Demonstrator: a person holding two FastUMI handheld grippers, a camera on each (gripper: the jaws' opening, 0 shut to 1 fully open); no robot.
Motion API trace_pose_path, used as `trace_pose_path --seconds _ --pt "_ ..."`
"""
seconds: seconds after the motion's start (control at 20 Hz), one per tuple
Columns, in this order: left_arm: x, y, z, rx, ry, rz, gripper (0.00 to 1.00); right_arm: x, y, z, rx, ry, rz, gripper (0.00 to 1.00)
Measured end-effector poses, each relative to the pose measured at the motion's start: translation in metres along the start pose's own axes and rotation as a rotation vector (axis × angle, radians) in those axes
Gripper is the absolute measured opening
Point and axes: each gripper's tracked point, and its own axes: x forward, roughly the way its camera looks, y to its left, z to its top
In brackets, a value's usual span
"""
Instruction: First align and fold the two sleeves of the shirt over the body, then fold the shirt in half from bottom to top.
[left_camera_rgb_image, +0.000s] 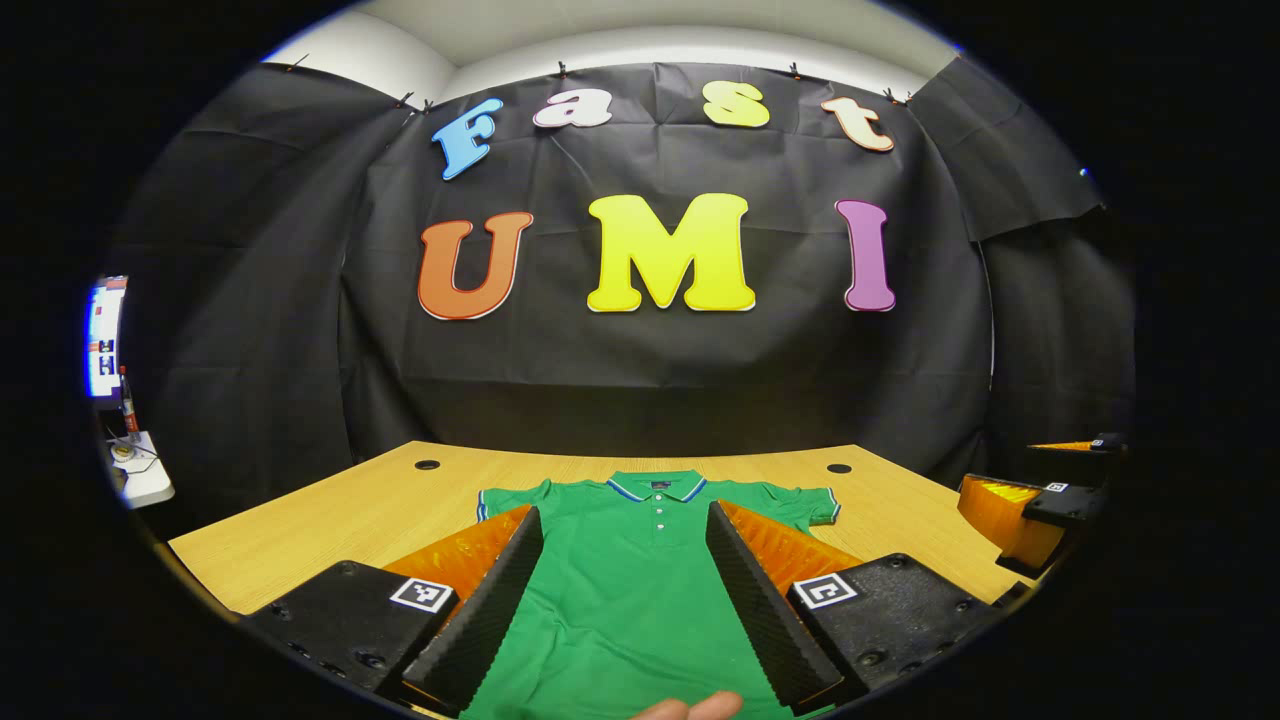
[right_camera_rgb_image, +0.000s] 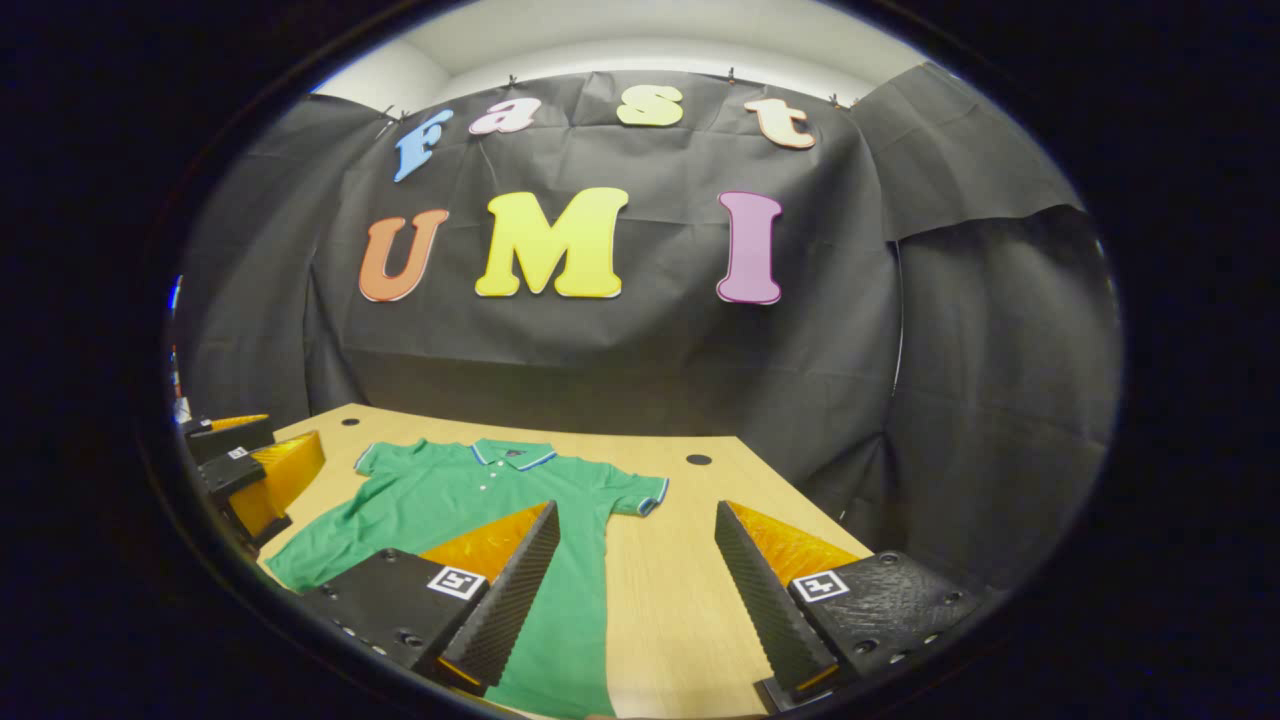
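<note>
While the green polo shirt (left_camera_rgb_image: 625, 580) lies flat and unfolded on the wooden table (left_camera_rgb_image: 340, 510), the left gripper (left_camera_rgb_image: 625, 610) hovers spread above its body, and the right gripper (right_camera_rgb_image: 635, 590) hangs released over its sleeve-side edge.

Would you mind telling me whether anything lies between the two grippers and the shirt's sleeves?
Nothing visible does. The green shirt lies flat on the wooden table, both grippers are open above it, and each short sleeve is uncovered.

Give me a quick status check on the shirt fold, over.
Left gripper open, above shirt body. Right gripper open, by the shirt's side edge. Shirt flat on table, sleeves unfolded. Nothing in the way.
</note>
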Motion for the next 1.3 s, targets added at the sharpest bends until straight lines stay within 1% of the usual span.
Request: trace_pose_path --seconds 0.1,0.25,0.4,0.45,0.5,0.55,0.7,0.85,0.95,1.0,1.05,1.15,1.2,1.25,1.3 --pt "0.004 0.004 -0.001 -0.002 -0.007 0.020 1.00 0.022 -0.004 0.001 0.000 0.004 -0.019 0.95" --pt "0.009 0.007 -0.005 0.005 -0.012 0.030 1.00 0.073 -0.012 0.005 -0.006 0.021 -0.046 0.95" --pt "0.017 0.012 -0.014 0.006 0.004 0.045 1.00 0.129 -0.016 -0.008 0.023 0.108 -0.052 0.95" --pt "0.019 0.019 -0.015 0.002 0.002 0.068 0.94 0.147 -0.015 -0.013 0.025 0.132 -0.049 0.95" --pt "0.021 0.026 -0.015 -0.008 -0.003 0.095 1.00 0.166 -0.016 -0.021 0.025 0.160 -0.063 0.95" --pt "0.023 0.027 -0.015 -0.020 -0.007 0.104 1.00 0.183 -0.016 -0.030 0.032 0.189 -0.074 0.95" --pt "0.026 0.023 -0.016 -0.038 -0.022 0.079 1.00 0.228 -0.005 -0.062 0.075 0.291 -0.086 0.95" --pt "0.032 0.021 -0.024 -0.036 -0.014 0.071 1.00 0.271 -0.004 -0.079 0.076 0.327 -0.147 0.94" --pt "0.034 0.020 -0.030 -0.013 -0.002 0.077 1.00 0.288 0.004 -0.089 0.133 0.370 -0.146 0.93" --pt "0.036 0.020 -0.034 -0.004 0.005 0.078 0.98 0.291 0.005 -0.098 0.167 0.406 -0.144 0.91" --pt "0.038 0.018 -0.038 0.002 0.016 0.076 1.00 0.294 0.006 -0.106 0.200 0.437 -0.143 0.89" --pt "0.039 0.018 -0.042 0.004 0.030 0.075 1.00 0.300 0.009 -0.116 0.256 0.490 -0.128 0.85" --pt "0.039 0.019 -0.043 -0.001 0.031 0.074 1.00 0.301 0.013 -0.121 0.275 0.515 -0.111 0.79" --pt "0.041 0.019 -0.043 -0.005 0.035 0.072 1.00 0.303 0.014 -0.123 0.282 0.530 -0.107 0.75" --pt "0.043 0.021 -0.046 -0.010 0.041 0.072 1.00 0.306 0.015 -0.126 0.287 0.547 -0.104 0.62"
